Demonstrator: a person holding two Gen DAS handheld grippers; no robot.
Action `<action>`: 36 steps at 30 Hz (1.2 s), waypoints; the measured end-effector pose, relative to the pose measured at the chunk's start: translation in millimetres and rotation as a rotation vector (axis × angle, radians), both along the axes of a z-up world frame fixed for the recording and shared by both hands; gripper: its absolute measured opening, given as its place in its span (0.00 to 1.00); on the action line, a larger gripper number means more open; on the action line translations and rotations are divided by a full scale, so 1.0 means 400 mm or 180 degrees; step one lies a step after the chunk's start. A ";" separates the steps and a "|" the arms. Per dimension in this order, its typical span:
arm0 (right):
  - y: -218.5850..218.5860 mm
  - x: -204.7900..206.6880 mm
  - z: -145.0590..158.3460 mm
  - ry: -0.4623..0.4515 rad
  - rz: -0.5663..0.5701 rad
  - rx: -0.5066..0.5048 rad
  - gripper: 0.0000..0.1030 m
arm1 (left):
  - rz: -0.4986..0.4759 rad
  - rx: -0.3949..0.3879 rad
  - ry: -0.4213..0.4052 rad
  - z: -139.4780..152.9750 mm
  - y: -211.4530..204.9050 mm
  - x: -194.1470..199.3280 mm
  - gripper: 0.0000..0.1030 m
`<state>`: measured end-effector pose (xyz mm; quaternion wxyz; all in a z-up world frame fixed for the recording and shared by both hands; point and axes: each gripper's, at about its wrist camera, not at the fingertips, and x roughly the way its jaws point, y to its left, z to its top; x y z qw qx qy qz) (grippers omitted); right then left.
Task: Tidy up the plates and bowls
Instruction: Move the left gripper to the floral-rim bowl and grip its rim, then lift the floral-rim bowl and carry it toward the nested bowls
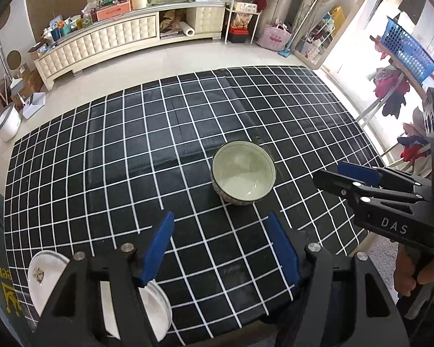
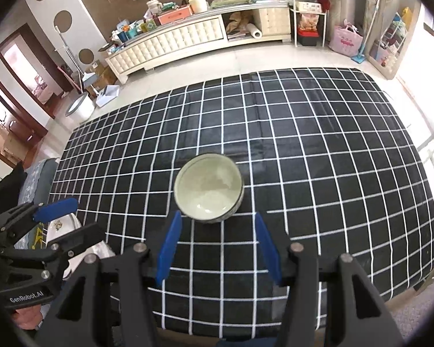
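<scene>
A bowl (image 1: 243,173) (image 2: 208,190) with a pale inside and a dark patterned outside stands upright near the middle of the table, on a black cloth with a white grid (image 1: 130,144). My left gripper (image 1: 220,217) is open and holds nothing; the bowl is just ahead and slightly right of it. My right gripper (image 2: 217,216) is open too, its blue fingertips a little short of the bowl on either side. White plates (image 1: 44,274) (image 2: 56,227), one with a flower motif, lie at the near left table edge, partly hidden by the left gripper's body. Each view also shows the other gripper: right gripper (image 1: 328,172), left gripper (image 2: 86,217).
Beyond the table are a pale floor and a long white cabinet (image 1: 101,40) crowded with items. A white bucket (image 1: 5,124) stands on the floor at the left. A blue basket (image 1: 405,49) and hanging clothes are at the right by the window. A hand (image 1: 408,271) holds the right gripper.
</scene>
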<state>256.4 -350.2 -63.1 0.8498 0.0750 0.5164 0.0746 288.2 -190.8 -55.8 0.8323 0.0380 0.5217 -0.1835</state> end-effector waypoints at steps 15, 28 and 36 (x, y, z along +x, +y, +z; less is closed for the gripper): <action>-0.051 0.133 -0.133 0.0303 0.0093 0.0002 0.56 | 0.0053 0.0416 0.0226 -0.129 -0.096 0.159 0.64; -0.035 0.189 -0.230 0.0514 0.0255 0.0051 0.33 | 0.0104 0.0294 0.0740 -0.281 -0.096 0.246 0.34; -0.040 0.181 -0.255 0.0582 0.0185 0.0132 0.16 | 0.0158 0.0199 0.0861 -0.320 -0.073 0.250 0.19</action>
